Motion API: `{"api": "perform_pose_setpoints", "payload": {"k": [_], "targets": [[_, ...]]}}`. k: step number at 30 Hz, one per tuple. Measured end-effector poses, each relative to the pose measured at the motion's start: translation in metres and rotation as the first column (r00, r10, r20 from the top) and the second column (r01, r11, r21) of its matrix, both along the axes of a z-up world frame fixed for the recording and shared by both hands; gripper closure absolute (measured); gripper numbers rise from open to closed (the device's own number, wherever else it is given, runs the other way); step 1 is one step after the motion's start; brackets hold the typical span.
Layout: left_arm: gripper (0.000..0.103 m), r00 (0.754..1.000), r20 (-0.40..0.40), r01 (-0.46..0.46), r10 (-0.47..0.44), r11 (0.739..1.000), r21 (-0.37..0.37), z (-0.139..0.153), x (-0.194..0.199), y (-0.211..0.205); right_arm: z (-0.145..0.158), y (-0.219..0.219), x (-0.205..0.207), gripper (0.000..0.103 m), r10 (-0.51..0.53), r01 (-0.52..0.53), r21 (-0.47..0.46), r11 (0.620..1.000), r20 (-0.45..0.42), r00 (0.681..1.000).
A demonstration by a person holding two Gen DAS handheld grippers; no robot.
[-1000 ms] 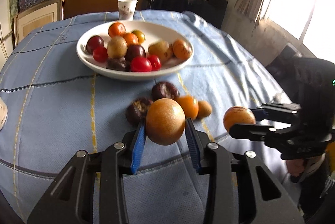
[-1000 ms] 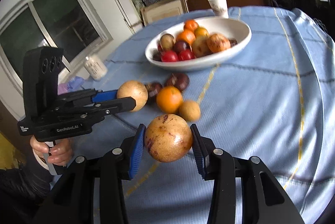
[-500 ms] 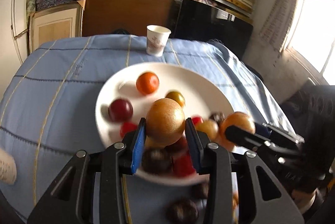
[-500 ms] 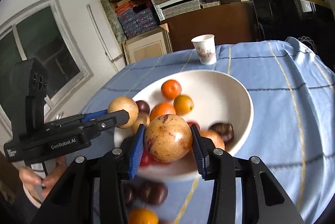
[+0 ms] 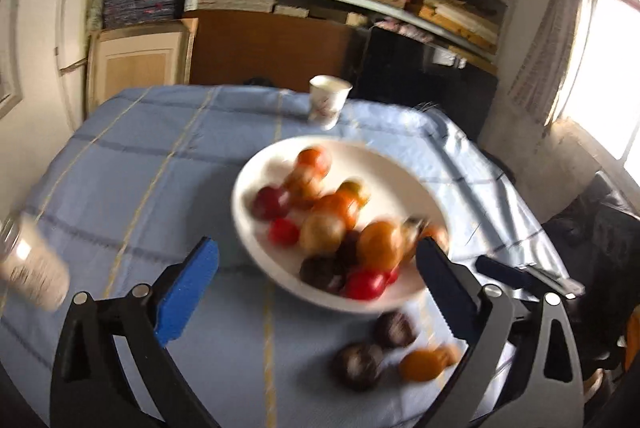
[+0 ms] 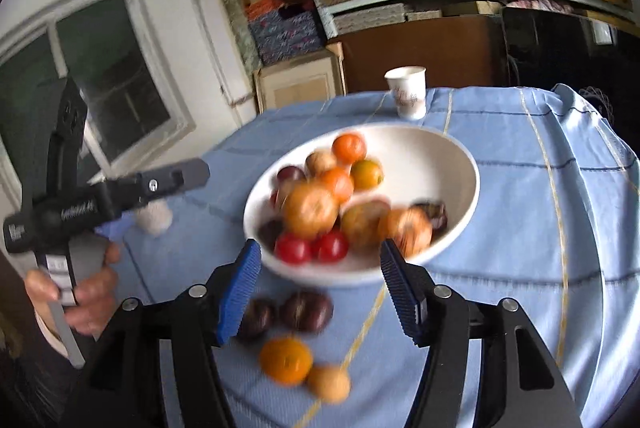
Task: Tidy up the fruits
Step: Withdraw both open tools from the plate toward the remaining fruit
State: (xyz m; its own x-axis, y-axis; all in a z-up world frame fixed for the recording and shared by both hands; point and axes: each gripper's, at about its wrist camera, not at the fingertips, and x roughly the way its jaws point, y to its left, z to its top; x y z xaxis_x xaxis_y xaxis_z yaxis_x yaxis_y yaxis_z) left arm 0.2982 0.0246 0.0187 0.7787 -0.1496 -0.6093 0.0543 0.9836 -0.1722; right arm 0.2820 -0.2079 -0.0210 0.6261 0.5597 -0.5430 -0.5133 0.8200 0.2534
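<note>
Both tools, left tool (image 5: 316, 268) and right tool (image 6: 318, 270), released; white bowl (image 6: 452, 164) full of mixed fruits (image 6: 312, 210).

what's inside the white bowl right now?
The white ceramic bowl holds a blurred heap of fruit: orange citrus, red tomatoes, dark purple fruits, tan-brown round fruits. Anything under the heap is hidden; an exact count isn't possible.

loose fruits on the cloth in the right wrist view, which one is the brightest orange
The orange fruit, between the two dark purple fruits and the small tan fruit; it alone is vivid orange.
</note>
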Motion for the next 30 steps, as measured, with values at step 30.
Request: {"api": "perform_pose_setpoints", "payload": {"k": [30], "targets": [[0.006, 0.993, -0.025, -0.110, 0.119, 0.968, 0.227, -0.032, -0.049, -0.003, -0.033, 0.052, -0.045, 0.053, 0.085, -0.086, -0.267, 0.960, -0.016, 0.996]]}}
